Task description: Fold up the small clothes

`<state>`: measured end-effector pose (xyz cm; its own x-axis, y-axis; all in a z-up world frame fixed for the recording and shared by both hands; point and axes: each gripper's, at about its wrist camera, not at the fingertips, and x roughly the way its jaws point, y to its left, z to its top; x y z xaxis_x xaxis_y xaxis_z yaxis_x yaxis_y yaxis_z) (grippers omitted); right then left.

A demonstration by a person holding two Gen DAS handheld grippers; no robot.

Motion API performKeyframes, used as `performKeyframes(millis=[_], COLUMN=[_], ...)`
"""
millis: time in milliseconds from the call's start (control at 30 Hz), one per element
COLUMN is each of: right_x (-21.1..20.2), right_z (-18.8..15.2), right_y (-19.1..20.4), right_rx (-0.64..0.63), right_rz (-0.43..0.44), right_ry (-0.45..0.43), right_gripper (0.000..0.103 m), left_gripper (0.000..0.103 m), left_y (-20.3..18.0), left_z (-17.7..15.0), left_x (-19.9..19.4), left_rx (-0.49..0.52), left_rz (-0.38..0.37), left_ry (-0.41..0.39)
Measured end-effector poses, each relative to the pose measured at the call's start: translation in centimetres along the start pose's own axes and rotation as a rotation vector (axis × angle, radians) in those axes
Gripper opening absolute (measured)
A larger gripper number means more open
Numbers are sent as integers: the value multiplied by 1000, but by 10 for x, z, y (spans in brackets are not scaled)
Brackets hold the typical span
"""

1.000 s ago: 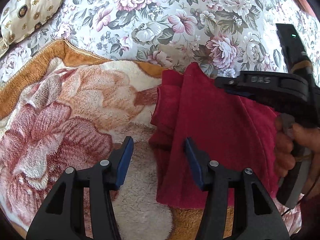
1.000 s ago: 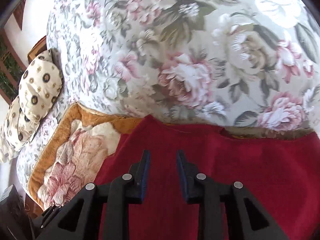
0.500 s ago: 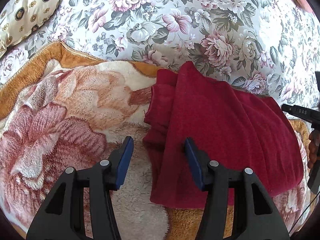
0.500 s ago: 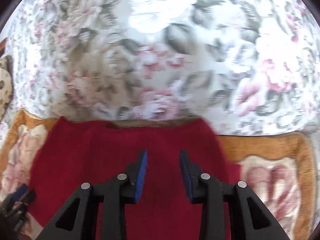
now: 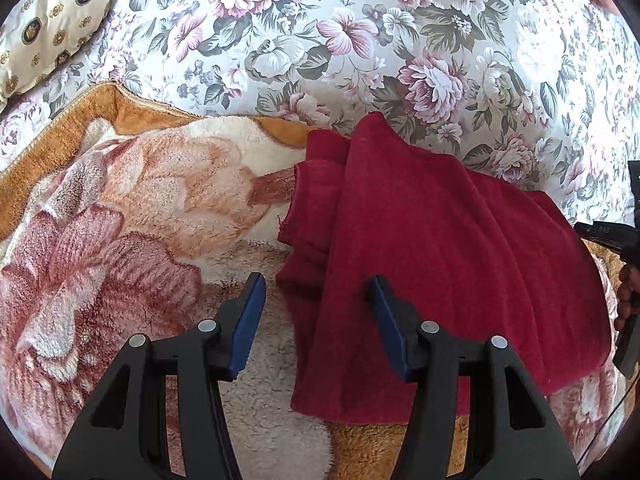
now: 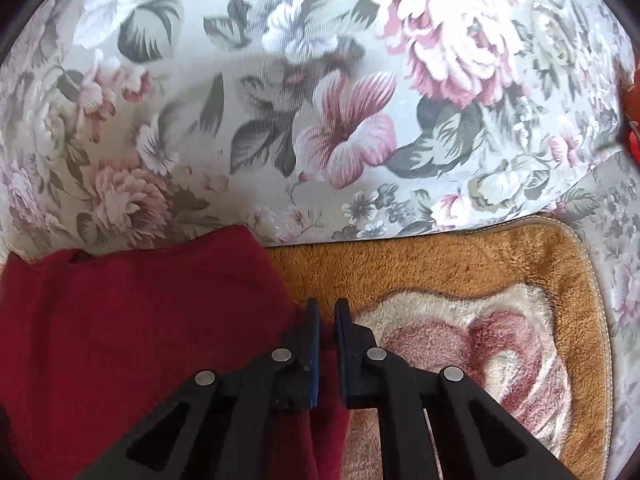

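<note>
The left tongs [image 5: 316, 320] pointed steeply downward with both fingers spread and nothing pinched; the red garment's [image 5: 440, 264] folded left edge lay below the gap, the right-hand finger [image 5: 386, 328] over the cloth and the left-hand finger [image 5: 248, 320] over the plush blanket [image 5: 120, 240]. The right tongs [image 6: 326, 344] also pointed steeply downward, jaws pressed nearly together on the garment's right edge, a strip of red cloth visible between the blue pads. In the left wrist view, the right tongs' black body and the fingers of the holding hand [image 5: 626, 292] appeared at the far right margin, just beyond the garment. The garment lay flat on the blanket, ahead and to the right of the left tongs, its far edge reaching onto the floral bedspread [image 5: 360, 40]. A patterned cushion [image 5: 48, 20] lay far ahead and to the left of the left tongs, well apart from the garment. Nothing stood between either tongs and the cloth. Compared with one second earlier, the right tongs had travelled from above the garment's middle to its right edge and closed from a spread state; the left tongs were unchanged, and the garment lay smoother.
</note>
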<state>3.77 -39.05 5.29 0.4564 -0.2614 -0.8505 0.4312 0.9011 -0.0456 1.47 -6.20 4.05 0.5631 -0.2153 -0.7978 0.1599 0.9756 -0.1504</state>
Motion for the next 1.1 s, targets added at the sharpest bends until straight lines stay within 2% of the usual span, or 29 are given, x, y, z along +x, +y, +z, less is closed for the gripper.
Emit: performKeyframes(millis=[100,167,233,267,333,433,467,567,733,1100], right_x=[-33,-38,-36,-30,-17,-13,-17,-37,-60,-51], right_z=[-4,-9,-18,-23,-32,-39,-40,-43,-46,-46], right_y=[9,23,36,40,32,28,27,27,36,56], right_rx=[-34,-96,-104,-99,-85,-69,-65,-69,-118,-130], right_rz=[91,147,176,176,109,113,115,154,194,231], right_ry=[-34,2,26,35,57,46,45,30,16,35], right_gripper=[9,9,9,9,10,10,13,32,32,32], left_gripper=[54,54,54,54,54,54,54,54,54,54], left_y=[2,3,3,2,2,1,2,3,3,6], left_z=[-1,-3,-4,-5,-6,-6,-5,-5,-5,-6], left_x=[-6,-9,-12,-14,-17,-19,-18,-15,-20,-16], left_rx=[-9,-10,-10,-8,-1,11,10,1,7,-4], left_rz=[-1,4,8,9,17,29,29,20,19,21], left_ry=[-12,-21,-27,-29,-42,-59,-60,-48,-63,-48])
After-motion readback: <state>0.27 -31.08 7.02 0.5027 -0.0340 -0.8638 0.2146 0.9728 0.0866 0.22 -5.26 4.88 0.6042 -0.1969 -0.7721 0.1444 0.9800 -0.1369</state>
